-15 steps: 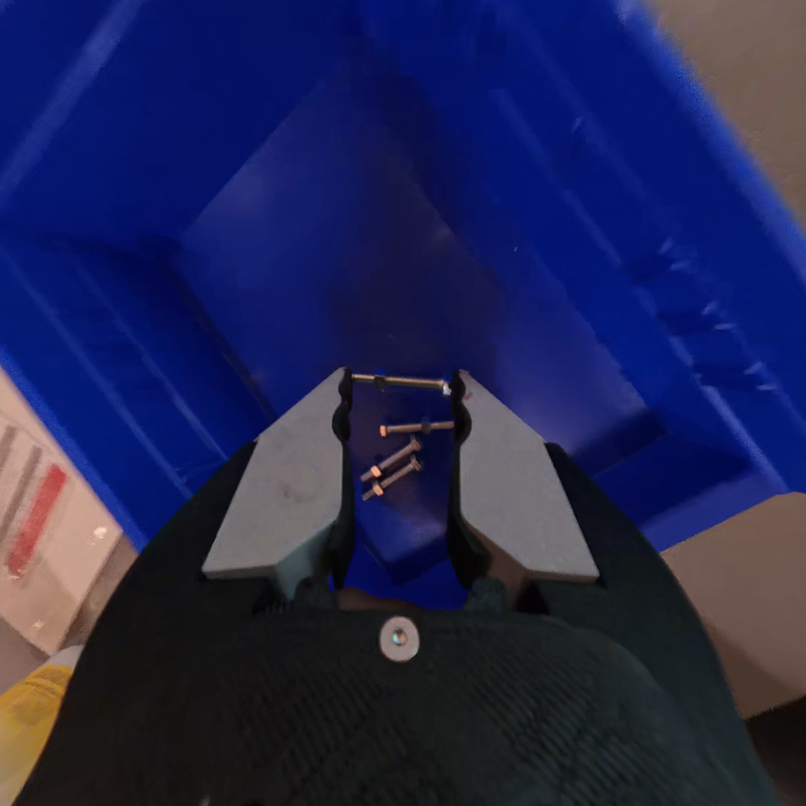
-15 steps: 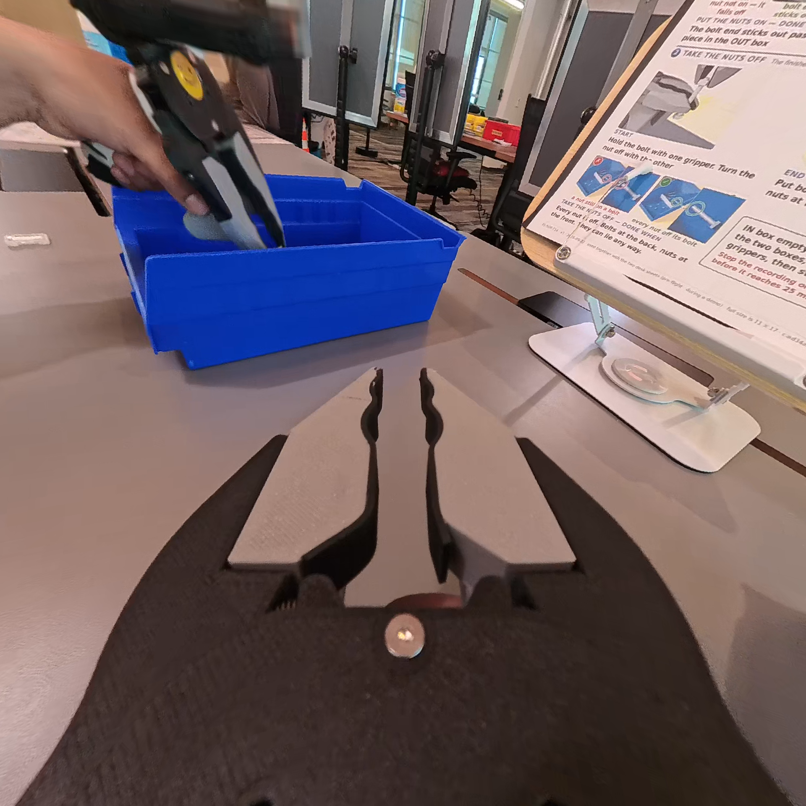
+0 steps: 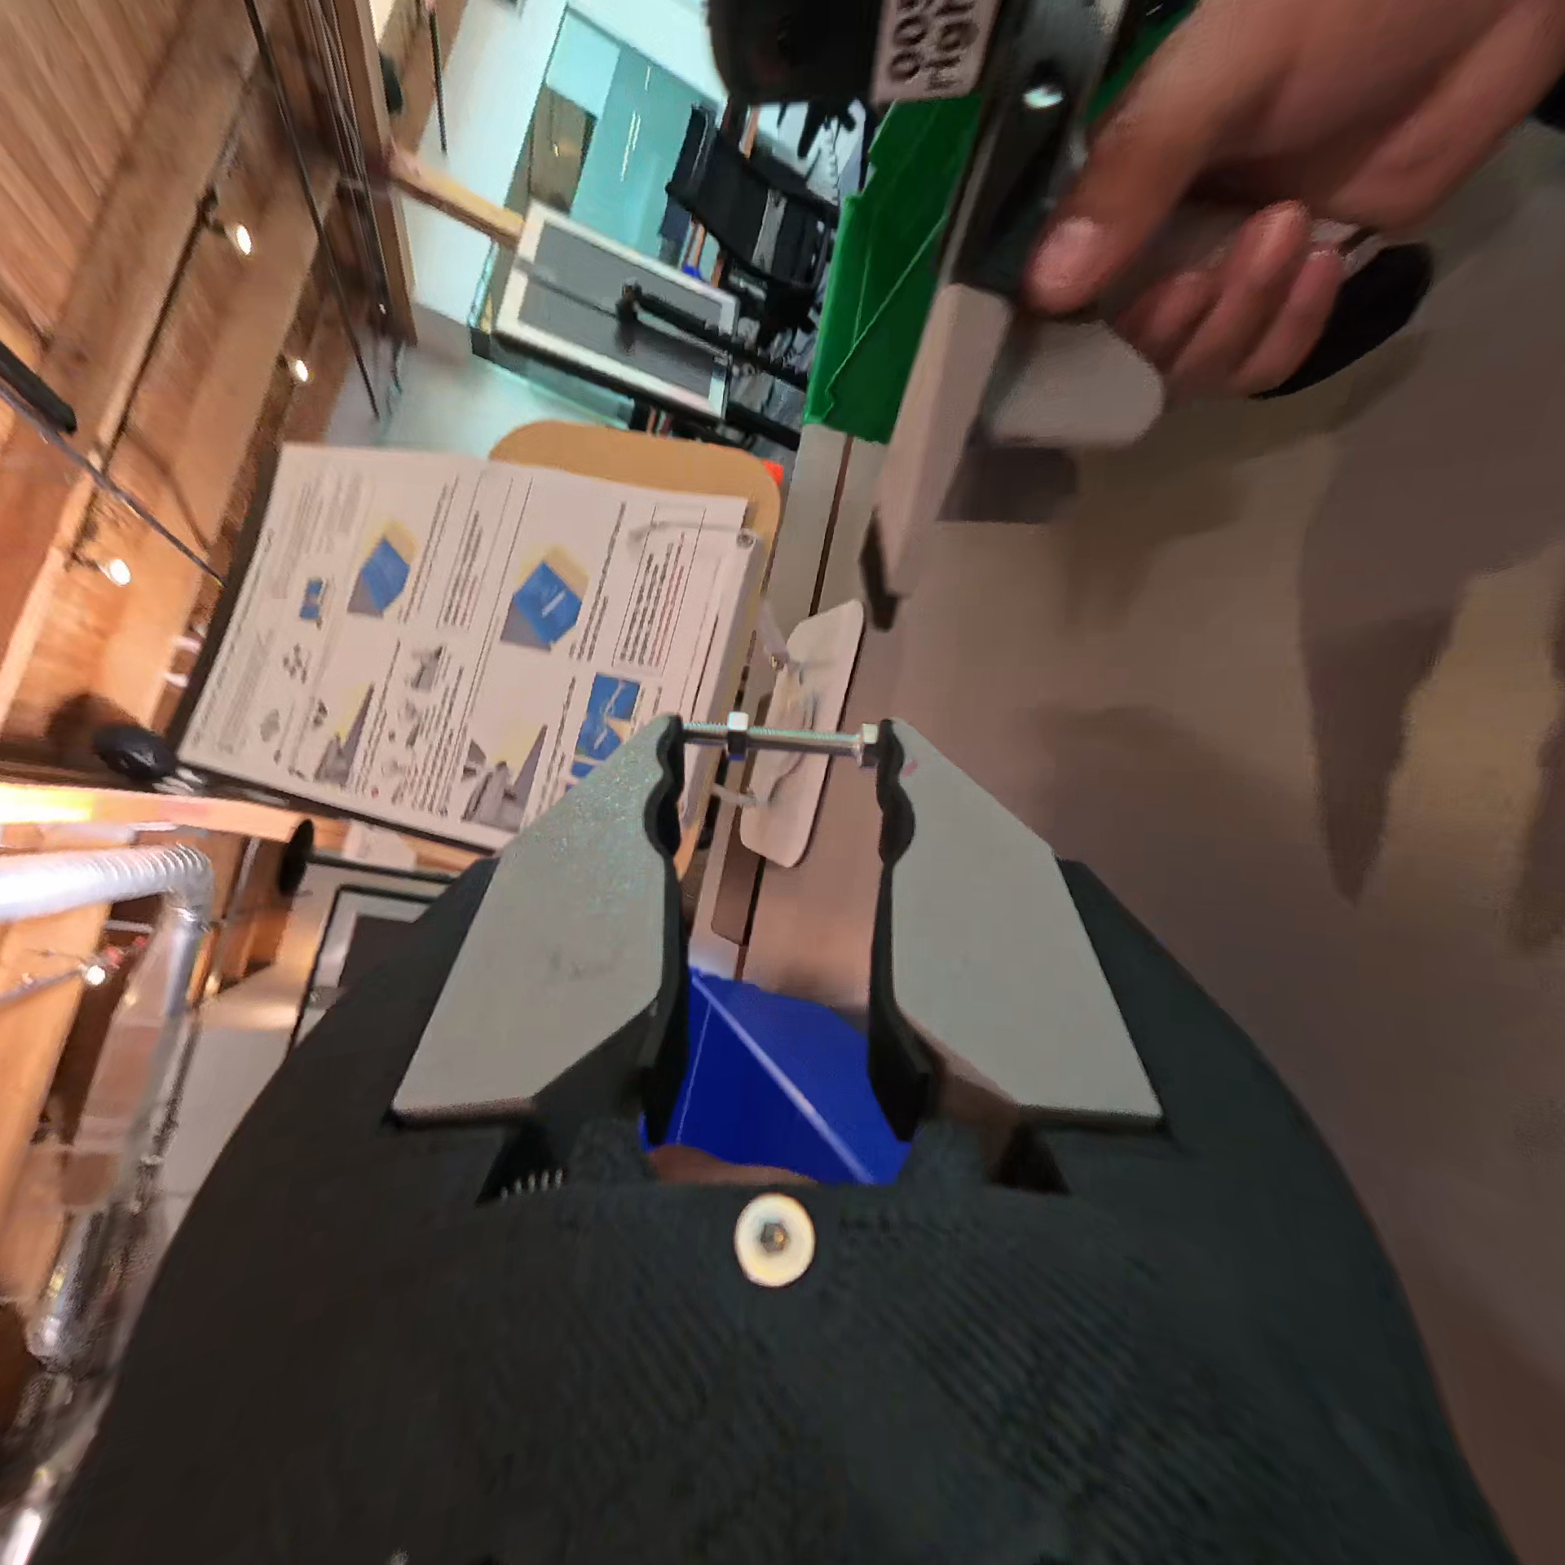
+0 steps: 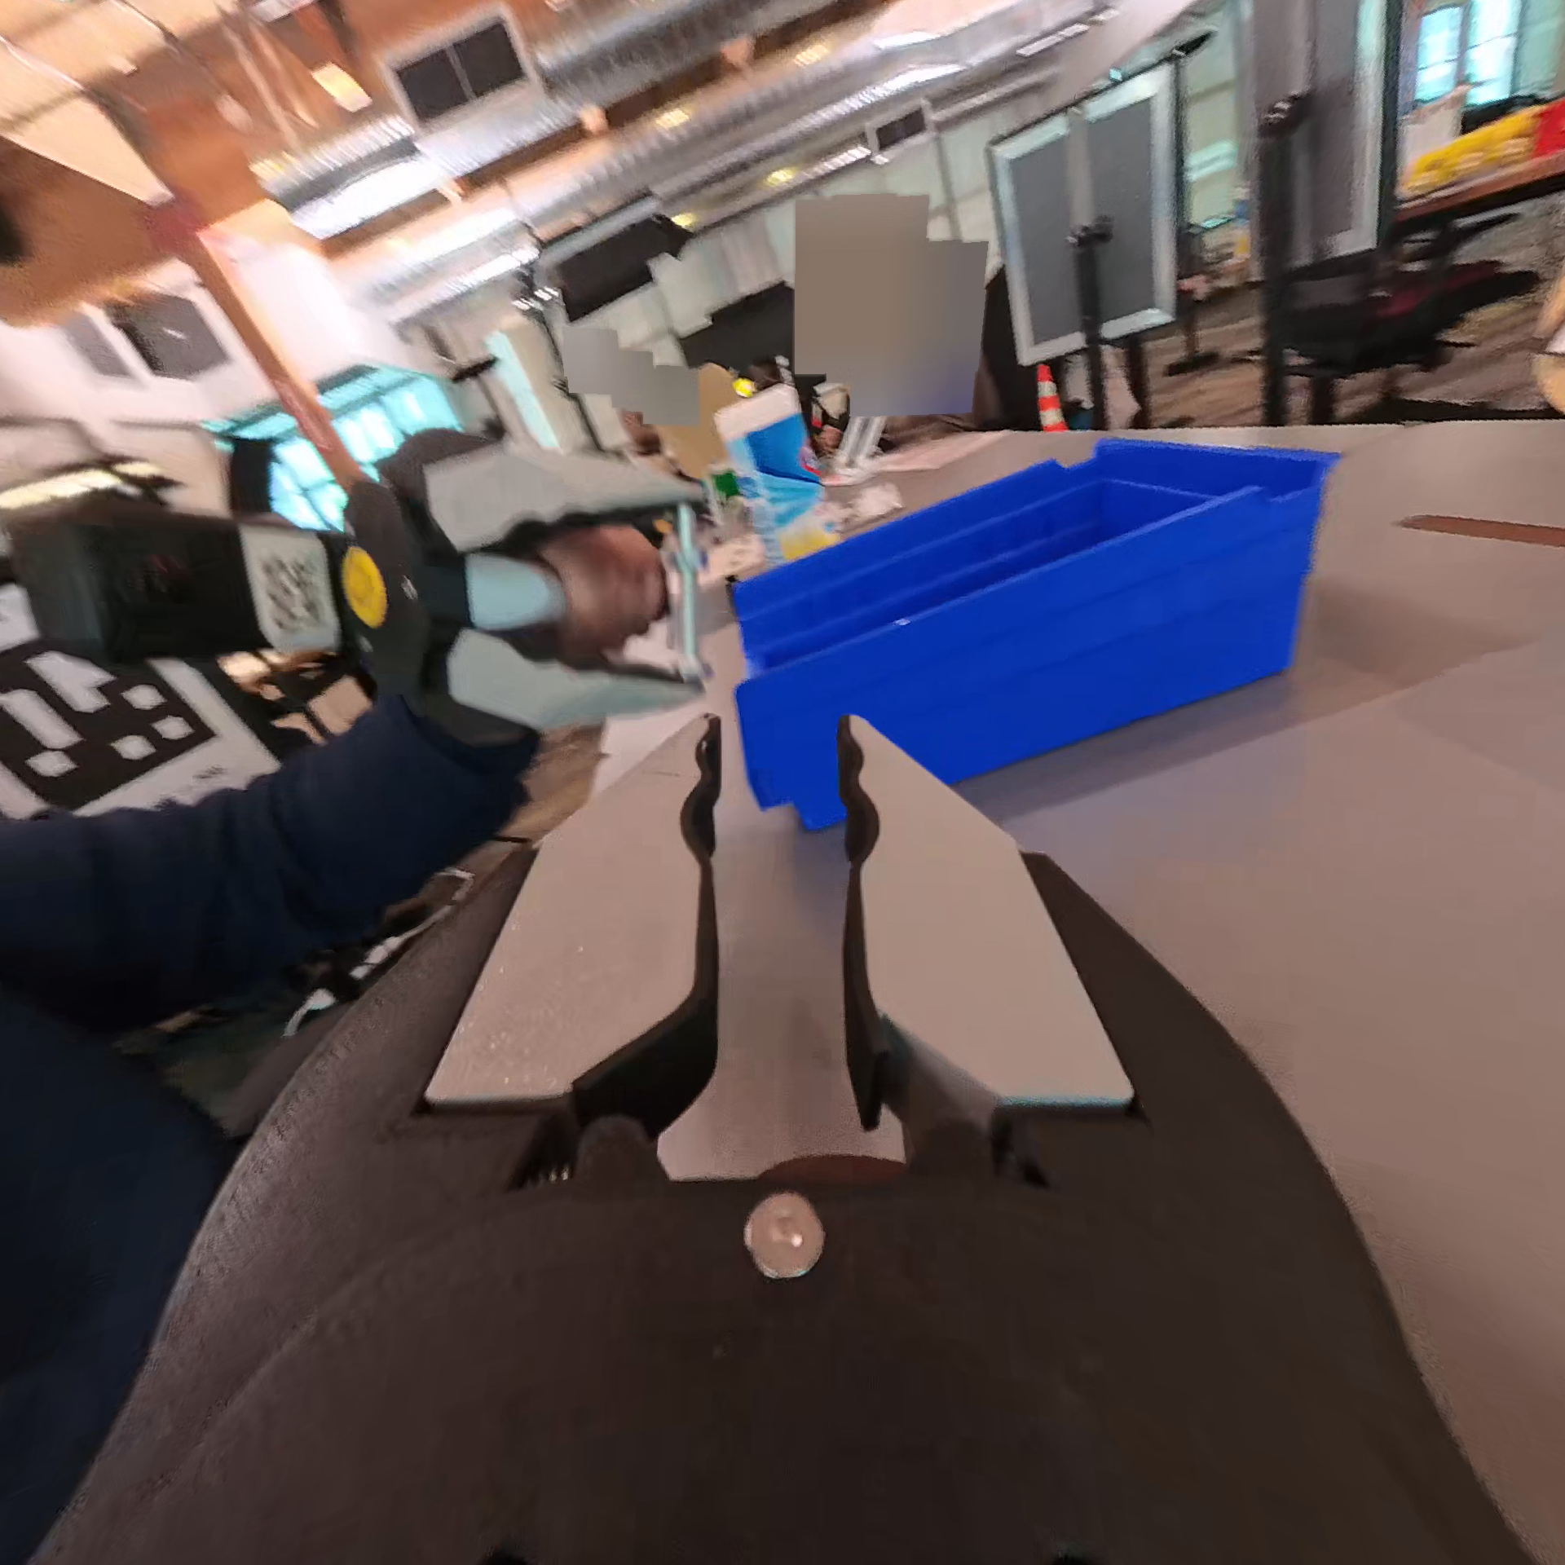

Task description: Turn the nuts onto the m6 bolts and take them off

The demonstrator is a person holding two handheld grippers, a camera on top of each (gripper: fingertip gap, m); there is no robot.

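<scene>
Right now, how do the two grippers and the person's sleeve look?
Both grippers, left gripper and right gripper, have a black textured body, flat grey wedge fingers with wavy black inner edges, and one silver screw. The left one carries a round yellow sticker. The sleeve is dark navy.

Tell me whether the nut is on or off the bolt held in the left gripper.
On. The nut sits threaded partway along the bolt, which the left gripper clamps end to end.

I count one bolt (image 3: 783, 749) carrying one nut (image 3: 735, 733), two grippers, my left gripper (image 3: 777, 745) and right gripper (image 4: 777, 745), one blue bin (image 4: 1059, 635), and one instruction sheet (image 3: 457, 627) on one bench (image 4: 1270, 847).
</scene>
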